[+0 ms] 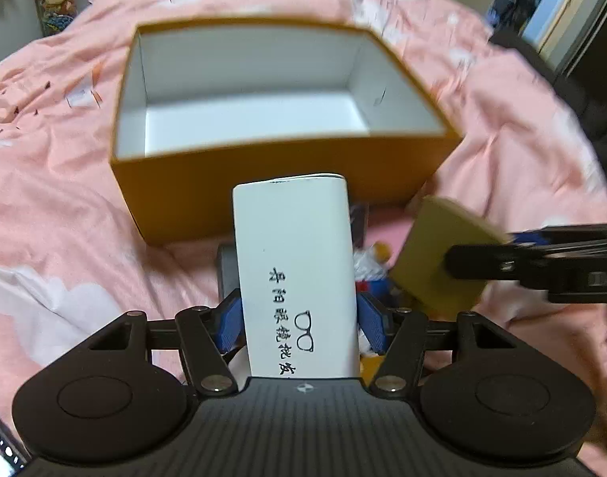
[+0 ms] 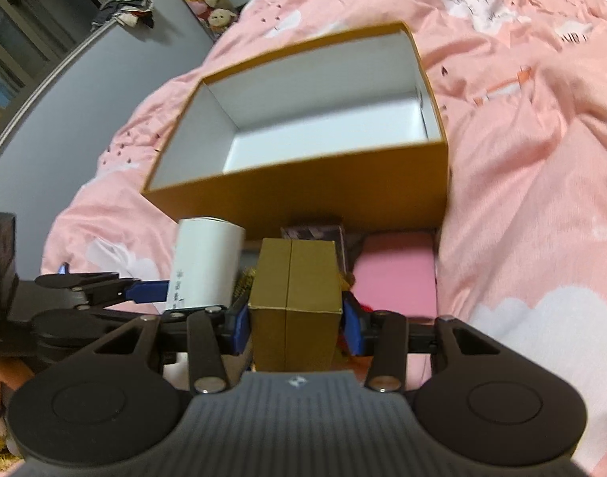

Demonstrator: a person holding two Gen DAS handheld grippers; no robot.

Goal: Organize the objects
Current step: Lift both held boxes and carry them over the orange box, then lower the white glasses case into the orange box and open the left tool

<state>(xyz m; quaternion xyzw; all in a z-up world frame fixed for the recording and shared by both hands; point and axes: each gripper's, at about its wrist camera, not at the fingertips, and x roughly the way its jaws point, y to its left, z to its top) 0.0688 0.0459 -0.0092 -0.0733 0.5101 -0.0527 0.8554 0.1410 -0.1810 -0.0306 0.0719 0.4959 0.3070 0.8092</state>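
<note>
Bed under pink printed quilt (image 1: 64, 206), rumpled. Open orange box (image 1: 263, 183) with white inside sits on it. Just before the box: pink flat item (image 2: 394, 274), dark small box (image 2: 315, 232), partly hidden.

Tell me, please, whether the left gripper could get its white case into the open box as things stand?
Probably yes: the left gripper holds the white case before the box, whose top is open and inside looks bare.

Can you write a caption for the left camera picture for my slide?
Left claw grips a white glasses case in front of an empty orange box on a pink blanket.
</note>
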